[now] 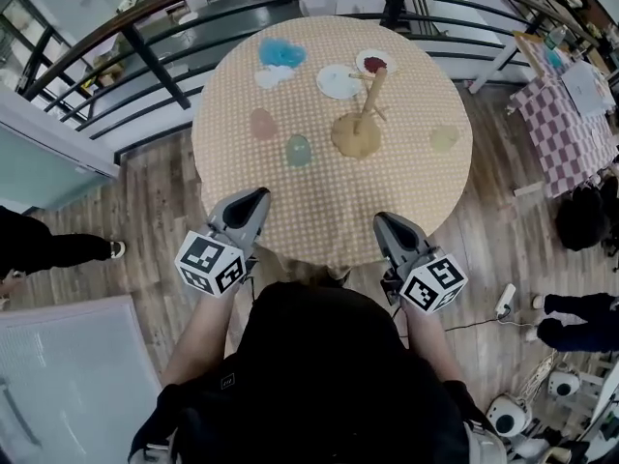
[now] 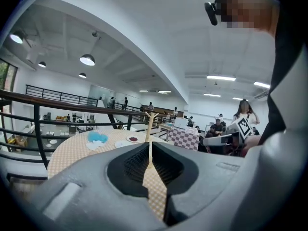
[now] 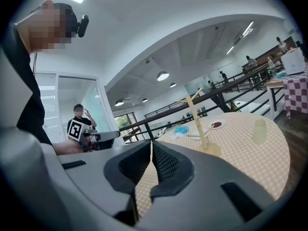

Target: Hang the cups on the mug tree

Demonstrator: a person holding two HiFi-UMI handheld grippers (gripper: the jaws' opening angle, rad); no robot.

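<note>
A wooden mug tree (image 1: 360, 124) stands upright near the middle of the round checked table (image 1: 416, 201). Three translucent cups sit on the cloth: a pink cup (image 1: 263, 124) and a green cup (image 1: 298, 150) left of the tree, and a yellow cup (image 1: 444, 138) to its right. My left gripper (image 1: 259, 199) and right gripper (image 1: 380, 222) hover at the table's near edge, both shut and empty. The left gripper (image 2: 150, 165) points at the mug tree (image 2: 150, 129). From the right gripper (image 3: 152, 148), I see the mug tree (image 3: 199, 121) and the yellow cup (image 3: 259, 130).
At the table's far side lie a blue fluffy thing (image 1: 281, 53), a white plate (image 1: 338, 80) and a plate with something red (image 1: 375, 63). A dark railing (image 1: 145, 61) curves behind the table. A purple checked table (image 1: 566, 129) stands at the right. A person's leg (image 1: 58, 249) is at the left.
</note>
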